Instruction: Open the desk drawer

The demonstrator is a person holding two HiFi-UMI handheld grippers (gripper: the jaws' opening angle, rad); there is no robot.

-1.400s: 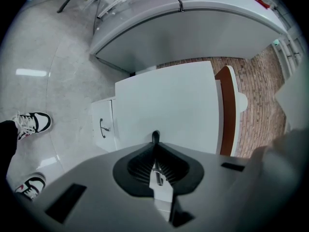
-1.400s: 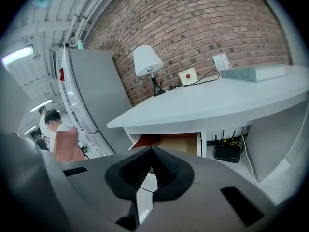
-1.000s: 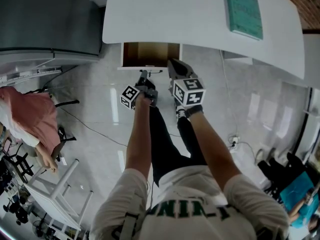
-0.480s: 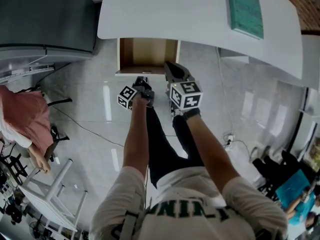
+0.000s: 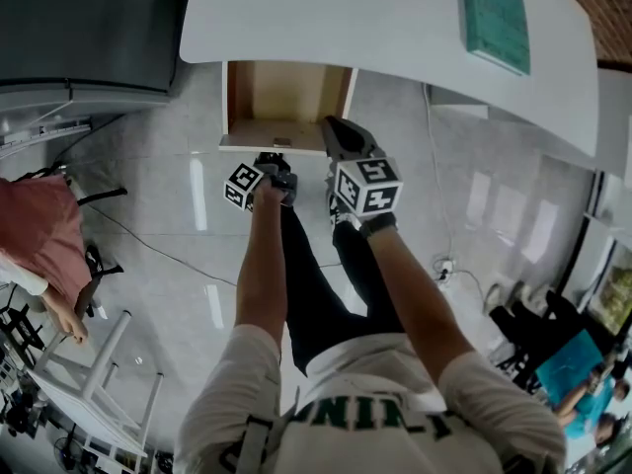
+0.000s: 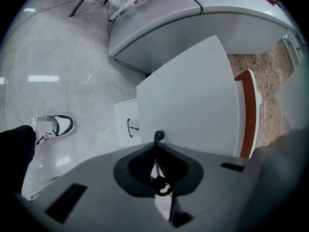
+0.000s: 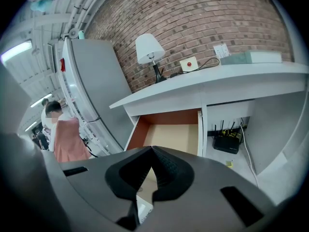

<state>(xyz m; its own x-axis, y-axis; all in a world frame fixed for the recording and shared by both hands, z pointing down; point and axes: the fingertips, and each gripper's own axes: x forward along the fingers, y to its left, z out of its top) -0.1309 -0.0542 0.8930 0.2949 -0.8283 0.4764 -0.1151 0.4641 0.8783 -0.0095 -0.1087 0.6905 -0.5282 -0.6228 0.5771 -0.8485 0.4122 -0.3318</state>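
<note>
The white desk [image 5: 375, 18] has its drawer [image 5: 247, 147] pulled out, and the bare wooden inside faces up. My left gripper [image 5: 279, 159] is shut with nothing seen between its jaws, just in front of the drawer's white front. In the left gripper view the left gripper [image 6: 158, 137] points at a white surface, and a white panel with a dark handle [image 6: 131, 125] lies beside the tips. My right gripper [image 5: 334, 126] is shut and empty over the drawer's right front corner. In the right gripper view the right gripper [image 7: 153, 150] faces the open drawer [image 7: 171, 134].
A green book [image 5: 494, 13] and a lamp [image 7: 148, 47] are on the desk. A grey fridge [image 5: 79, 28] stands to its left. A person in pink [image 5: 39, 245] is nearby. A black box with cables [image 7: 227, 141] sits under the desk. My shoe [image 6: 53, 127] is on the glossy floor.
More of the drawer's inside shows past the desk edge than a second ago. Both grippers have sunk a little and stay at the drawer's front; both stayed shut.
</note>
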